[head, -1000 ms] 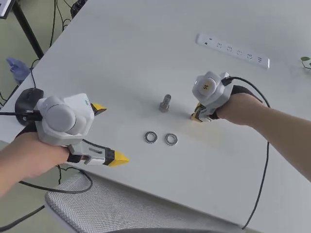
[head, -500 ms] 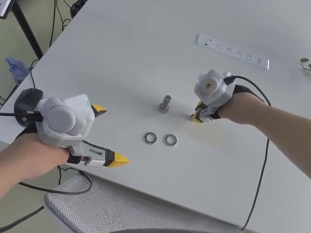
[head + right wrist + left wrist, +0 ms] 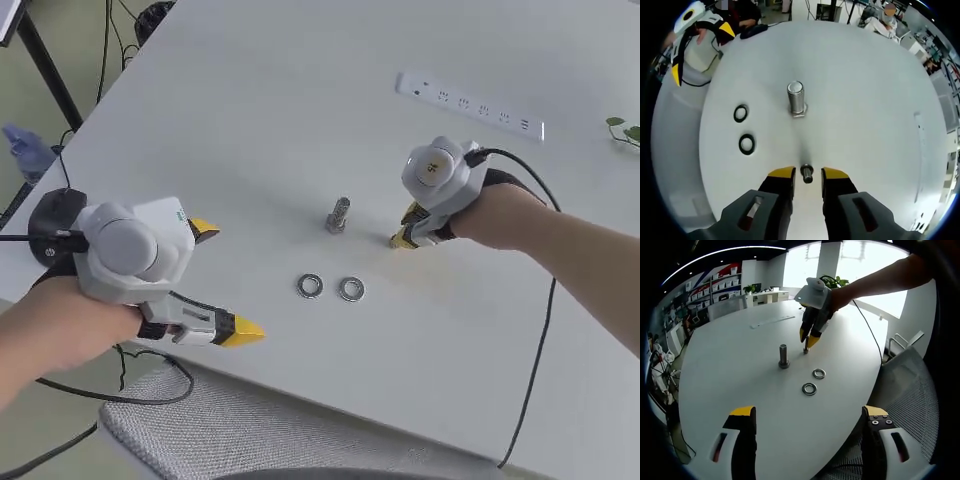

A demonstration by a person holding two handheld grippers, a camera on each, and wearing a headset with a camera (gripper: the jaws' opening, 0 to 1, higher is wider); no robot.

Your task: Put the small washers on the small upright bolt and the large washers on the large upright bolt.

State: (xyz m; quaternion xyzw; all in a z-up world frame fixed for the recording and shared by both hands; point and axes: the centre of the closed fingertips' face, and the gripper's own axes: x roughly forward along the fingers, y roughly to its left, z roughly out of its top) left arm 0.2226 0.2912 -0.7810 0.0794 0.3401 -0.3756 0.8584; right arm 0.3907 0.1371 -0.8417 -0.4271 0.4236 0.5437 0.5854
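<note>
Right gripper [image 3: 808,173] is held narrowly spread astride the small bolt [image 3: 806,172]; next, a washer [image 3: 301,286] should probably be pinched by the wide-spread left gripper [image 3: 808,412].

1. The counter [image 3: 250,120] is seen as a white, smooth, matt surface.
2. The large upright bolt [image 3: 339,215] and the small upright bolt [image 3: 806,173] are shown as bare grey metal with a dull sheen.
3. The first washer [image 3: 310,285] and the second washer [image 3: 351,289], at 6 o'clock of the large upright bolt, are seen as bright metal.
4. The left tool [image 3: 226,278] and the right tool [image 3: 406,230] are cased in smooth white plastic and tipped in yellow.
5. The chair [image 3: 250,430] at 6 o'clock is covered in grey woven mesh cloth.
6. The power strip [image 3: 470,104] at 1 o'clock is cased in white plastic.
</note>
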